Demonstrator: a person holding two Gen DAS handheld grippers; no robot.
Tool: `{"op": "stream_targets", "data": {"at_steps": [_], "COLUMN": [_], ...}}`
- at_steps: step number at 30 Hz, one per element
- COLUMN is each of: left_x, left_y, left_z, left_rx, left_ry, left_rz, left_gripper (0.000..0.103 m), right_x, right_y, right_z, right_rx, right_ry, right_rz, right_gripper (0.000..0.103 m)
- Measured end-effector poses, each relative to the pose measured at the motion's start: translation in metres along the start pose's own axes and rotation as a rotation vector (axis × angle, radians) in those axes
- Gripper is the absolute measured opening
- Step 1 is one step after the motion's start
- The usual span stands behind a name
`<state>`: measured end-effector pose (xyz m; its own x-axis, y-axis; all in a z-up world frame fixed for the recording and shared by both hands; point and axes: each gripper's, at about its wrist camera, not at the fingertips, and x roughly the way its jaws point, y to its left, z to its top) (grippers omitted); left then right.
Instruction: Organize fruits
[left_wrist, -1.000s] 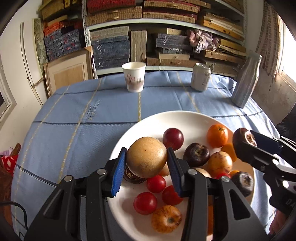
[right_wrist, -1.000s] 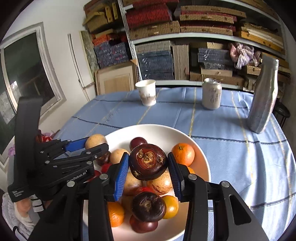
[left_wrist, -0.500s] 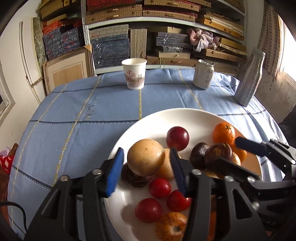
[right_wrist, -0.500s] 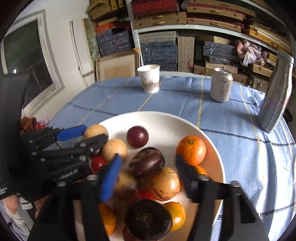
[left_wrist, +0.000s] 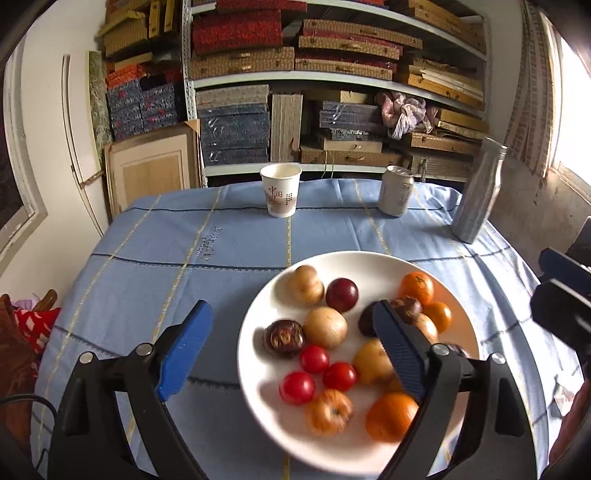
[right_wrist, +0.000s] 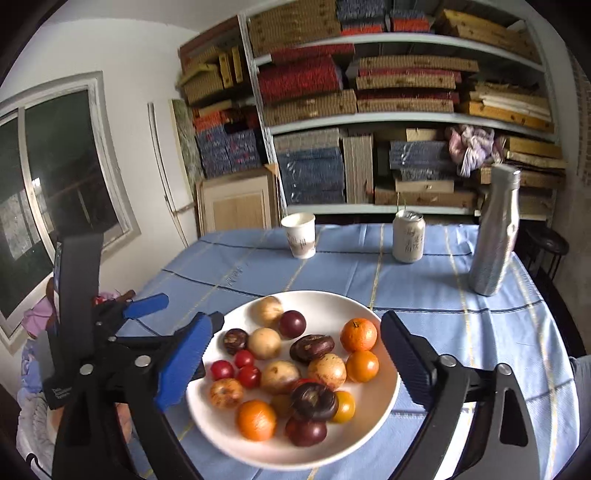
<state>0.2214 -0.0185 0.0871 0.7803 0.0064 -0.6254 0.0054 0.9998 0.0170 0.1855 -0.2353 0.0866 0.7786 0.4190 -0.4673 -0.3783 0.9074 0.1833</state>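
Note:
A white plate (left_wrist: 258, 402) (right_wrist: 332, 306) on the blue tablecloth carries several fruits: oranges, cherry tomatoes, tan round fruits and dark purple ones. My left gripper (left_wrist: 289, 304) hovers above the plate's near left side. Its jaws are opening and nothing is between the blue pads. A tan round fruit (left_wrist: 325, 326) lies on the plate below them. My right gripper (right_wrist: 297, 316) hangs over the plate's near edge, jaws opening and empty. A dark purple fruit (right_wrist: 312, 347) lies on the pile. The left gripper's blue finger (right_wrist: 146, 306) shows at the left of the right wrist view.
At the far side of the table stand a paper cup (left_wrist: 280, 194), a drink can (left_wrist: 396, 195) and a silver bottle (left_wrist: 476, 192). Shelves stacked with boxes rise behind the table. A window is at the left (right_wrist: 55, 184).
Both grippers opened wide. The left let go of the tan fruit and the right let go of the dark purple fruit, both now on the plate. Both grippers drew back and up.

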Motion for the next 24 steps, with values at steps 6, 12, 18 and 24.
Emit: {"op": "stream_targets", "data": {"at_steps": [6, 12, 18, 24], "left_x": [-0.048, -0.076, -0.095, -0.102], "left_y": [-0.011, -0.022, -0.024, -0.013], "left_z": [-0.036, -0.073, -0.099, -0.112], "left_rx": [0.007, 0.024, 0.010, -0.041], "left_ry": [-0.044, -0.054, -0.079, -0.064], "left_rz": [0.023, 0.030, 0.060, 0.029], "left_gripper": [0.098, 0.098, 0.098, 0.098], "right_x": [-0.034, -0.048, -0.070, -0.075], "right_y": [0.005, 0.006, -0.003, -0.012], "right_z": [-0.029, -0.068, -0.096, -0.118], "right_rx": [0.007, -0.002, 0.024, 0.050], "right_ry": [-0.030, 0.002, -0.014, -0.001], "right_rz": [-0.012, -0.093, -0.142, -0.191], "right_gripper": [0.099, 0.099, 0.099, 0.099]}}
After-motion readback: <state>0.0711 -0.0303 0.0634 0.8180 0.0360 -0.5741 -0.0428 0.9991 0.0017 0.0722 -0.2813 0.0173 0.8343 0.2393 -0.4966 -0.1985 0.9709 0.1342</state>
